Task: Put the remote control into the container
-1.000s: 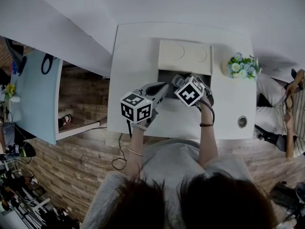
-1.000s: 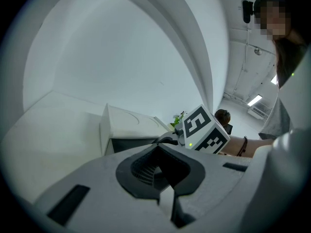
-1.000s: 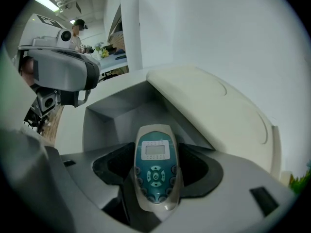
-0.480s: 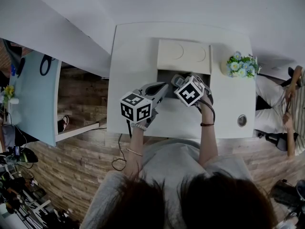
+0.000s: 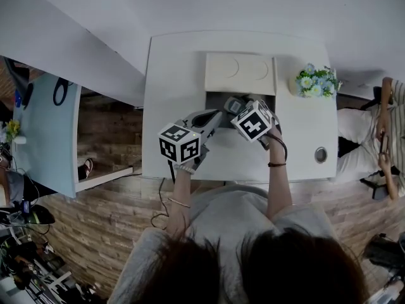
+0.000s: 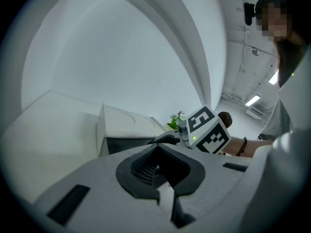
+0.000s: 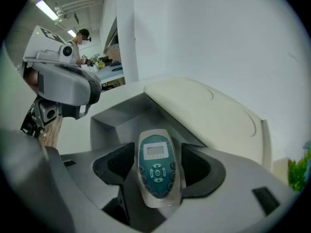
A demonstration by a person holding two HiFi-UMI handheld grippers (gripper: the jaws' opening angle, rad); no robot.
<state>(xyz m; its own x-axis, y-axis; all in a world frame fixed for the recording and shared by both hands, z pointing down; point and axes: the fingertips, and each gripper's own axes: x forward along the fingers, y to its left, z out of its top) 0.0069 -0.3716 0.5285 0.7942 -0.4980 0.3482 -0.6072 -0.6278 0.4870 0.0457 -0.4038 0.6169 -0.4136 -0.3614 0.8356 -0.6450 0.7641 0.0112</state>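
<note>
A grey remote control [image 7: 155,168] with a teal face and a small screen sits between the pads of my right gripper [image 7: 155,165], which is shut on it. In the head view this gripper [image 5: 237,106] holds the remote [image 5: 233,104] over the front part of the open grey container [image 5: 218,99]. The container's cream lid [image 5: 240,74] lies tipped back behind it. My left gripper [image 5: 214,116] hangs just left of the container's front, shut, with nothing between its pads [image 6: 146,169]. The container [image 6: 126,144] and the right gripper's marker cube [image 6: 206,130] lie ahead of it.
The container stands on a white table [image 5: 171,68] against a white wall. A small pot of flowers [image 5: 315,82] stands at the table's right, with a round cable hole [image 5: 321,154] nearer the front. A seated person [image 5: 373,138] is beyond the right edge.
Both grippers stay almost where they were, the right one still holding the remote at the container. The head view has shifted slightly, and the person at the right has moved.
</note>
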